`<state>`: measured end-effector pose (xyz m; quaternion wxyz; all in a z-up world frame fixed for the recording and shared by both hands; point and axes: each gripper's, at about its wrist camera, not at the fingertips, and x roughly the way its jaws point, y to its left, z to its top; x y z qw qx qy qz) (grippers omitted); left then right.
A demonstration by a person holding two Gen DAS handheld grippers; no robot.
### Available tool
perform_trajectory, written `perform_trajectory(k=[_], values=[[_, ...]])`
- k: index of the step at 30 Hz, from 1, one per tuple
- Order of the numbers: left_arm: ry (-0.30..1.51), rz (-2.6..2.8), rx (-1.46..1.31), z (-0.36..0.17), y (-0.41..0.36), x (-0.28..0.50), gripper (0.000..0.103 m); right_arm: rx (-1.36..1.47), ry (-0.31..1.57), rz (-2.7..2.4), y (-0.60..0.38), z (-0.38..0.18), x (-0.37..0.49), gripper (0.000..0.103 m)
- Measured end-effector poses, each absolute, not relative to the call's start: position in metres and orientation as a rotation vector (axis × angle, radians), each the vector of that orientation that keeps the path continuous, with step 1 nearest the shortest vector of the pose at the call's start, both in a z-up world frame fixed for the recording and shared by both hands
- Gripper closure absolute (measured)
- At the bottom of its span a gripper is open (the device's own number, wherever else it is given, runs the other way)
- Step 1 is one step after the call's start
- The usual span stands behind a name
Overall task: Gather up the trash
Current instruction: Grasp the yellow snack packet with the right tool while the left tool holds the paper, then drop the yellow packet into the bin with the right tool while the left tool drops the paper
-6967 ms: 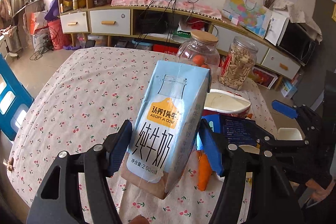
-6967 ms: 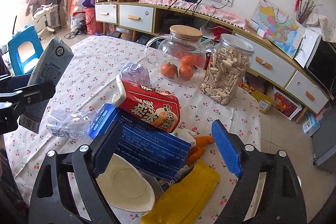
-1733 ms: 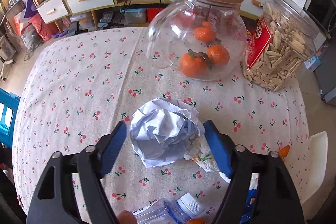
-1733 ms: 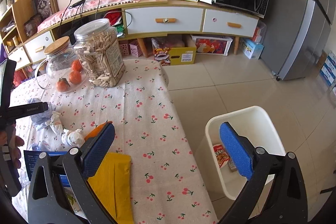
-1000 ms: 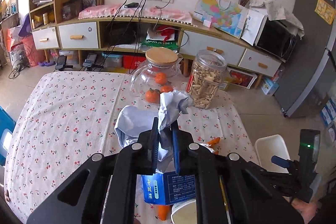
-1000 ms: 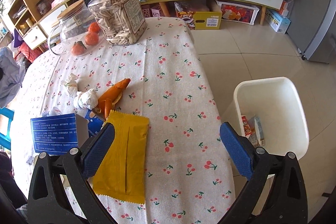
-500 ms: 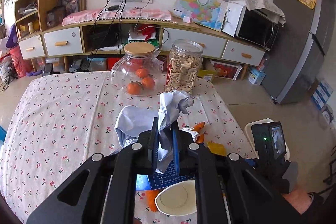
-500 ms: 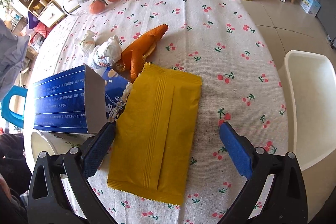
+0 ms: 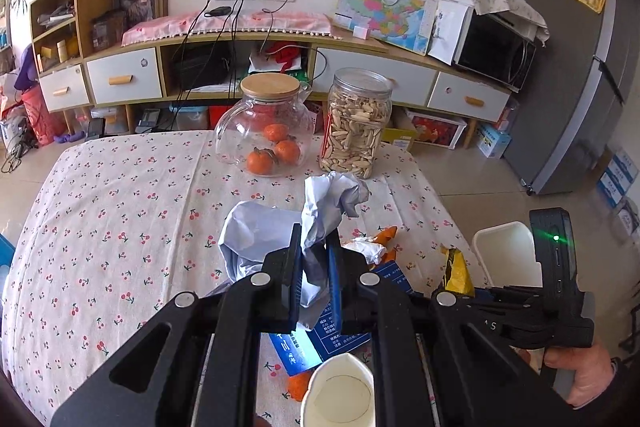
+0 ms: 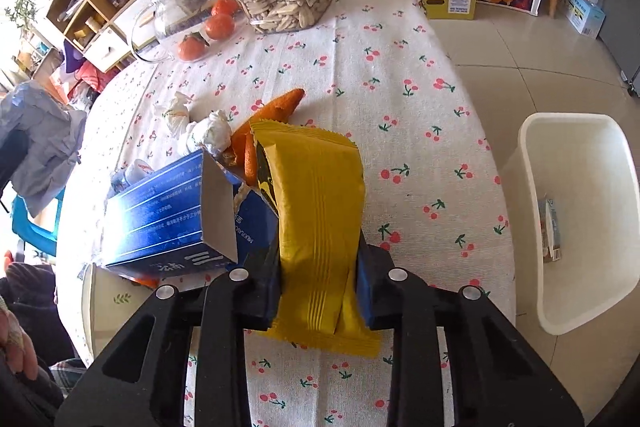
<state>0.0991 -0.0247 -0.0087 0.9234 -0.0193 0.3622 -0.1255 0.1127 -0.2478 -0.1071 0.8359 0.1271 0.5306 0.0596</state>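
My left gripper (image 9: 314, 279) is shut on a crumpled pale blue paper (image 9: 272, 227) and holds it above the table. My right gripper (image 10: 320, 279) is shut on a yellow snack wrapper (image 10: 320, 195), whose far end is bent up off the cloth. A white bin (image 10: 580, 219) stands on the floor right of the table and holds a carton (image 10: 550, 227); it also shows in the left wrist view (image 9: 506, 255). A blue box (image 10: 168, 211), orange peel (image 10: 276, 111), white tissue wads (image 10: 208, 133) and a paper cup (image 9: 340, 393) lie on the table.
A glass jar of oranges (image 9: 268, 131) and a jar of seeds (image 9: 356, 125) stand at the far table edge. The cherry-print tablecloth (image 9: 120, 211) covers the table. Cabinets, a microwave and a fridge line the room behind.
My right gripper has closed on the yellow wrapper and bent it up off the cloth. My left gripper still holds the blue paper and has barely moved.
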Motion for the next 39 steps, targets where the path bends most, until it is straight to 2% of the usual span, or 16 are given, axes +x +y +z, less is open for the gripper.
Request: perform_trajectory(k=[8, 23, 31, 35, 38, 39], values=[[0.733, -0.253, -0.052, -0.008, -0.024, 0.096, 0.092, 0.259, 0.947, 0.126, -0.254, -0.065, 0.102, 0.077], [0.711, -0.282, -0.048, -0.006, -0.06, 0.079, 0.092, 0.234, 0.71, -0.079, -0.309, -0.02, 0.077, 0.076], [0.737, -0.32, -0.054, -0.012, -0.094, 0.075, 0.092, 0.227, 0.685, -0.329, -0.366, -0.019, 0.064, 0.076], [0.742, -0.356, -0.048, -0.012, -0.118, 0.073, 0.092, 0.242, 0.745, -0.454, -0.4, -0.031, 0.062, 0.075], [0.749, -0.391, -0.042, -0.013, -0.14, 0.073, 0.092, 0.234, 0.775, -0.511, -0.416, -0.037, 0.06, 0.069], [0.75, -0.404, -0.038, -0.013, -0.148, 0.073, 0.092, 0.232, 0.777, -0.527, -0.42, -0.037, 0.059, 0.059]])
